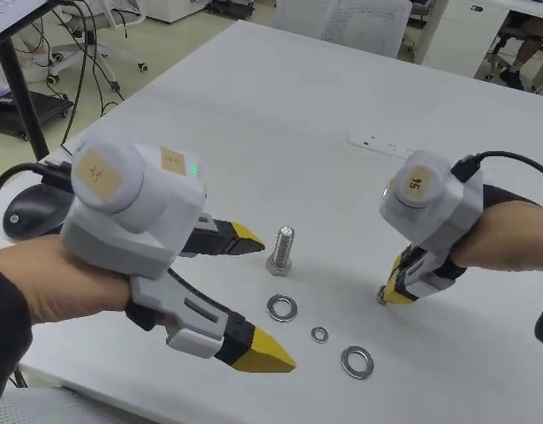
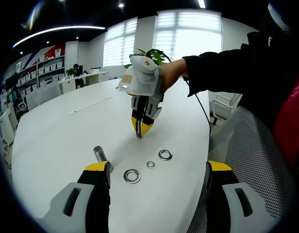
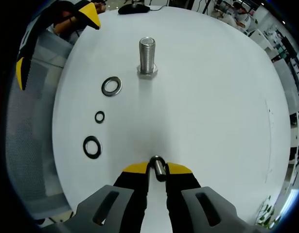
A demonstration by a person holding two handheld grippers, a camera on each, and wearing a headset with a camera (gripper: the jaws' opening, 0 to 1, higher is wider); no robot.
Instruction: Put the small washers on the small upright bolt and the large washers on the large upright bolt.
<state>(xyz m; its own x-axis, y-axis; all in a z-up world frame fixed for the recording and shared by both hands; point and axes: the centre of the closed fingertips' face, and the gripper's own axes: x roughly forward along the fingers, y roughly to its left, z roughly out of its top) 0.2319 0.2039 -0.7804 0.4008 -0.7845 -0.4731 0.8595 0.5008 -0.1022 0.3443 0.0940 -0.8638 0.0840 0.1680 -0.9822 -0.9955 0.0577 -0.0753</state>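
A large bolt (image 1: 282,249) (image 2: 100,155) (image 3: 147,56) stands upright on the white table (image 1: 280,115). In front of it lie a large washer (image 1: 282,307) (image 2: 132,175) (image 3: 112,86), a small washer (image 1: 320,334) (image 2: 150,164) (image 3: 99,116) and a second large washer (image 1: 357,362) (image 2: 165,155) (image 3: 92,146). My left gripper (image 1: 258,296) (image 2: 157,167) is open wide, with nothing between its jaws, just left of the washers. To their right, my right gripper (image 1: 393,294) (image 3: 158,170) (image 2: 138,132) is shut on the small bolt (image 1: 381,294) (image 3: 158,167), held low at the table surface.
A white power strip (image 1: 381,146) (image 2: 88,106) lies further back on the table. A black mouse (image 1: 33,212) sits at the left edge. The table's near edge runs close behind the washers, with a mesh chair (image 2: 246,145) beyond it.
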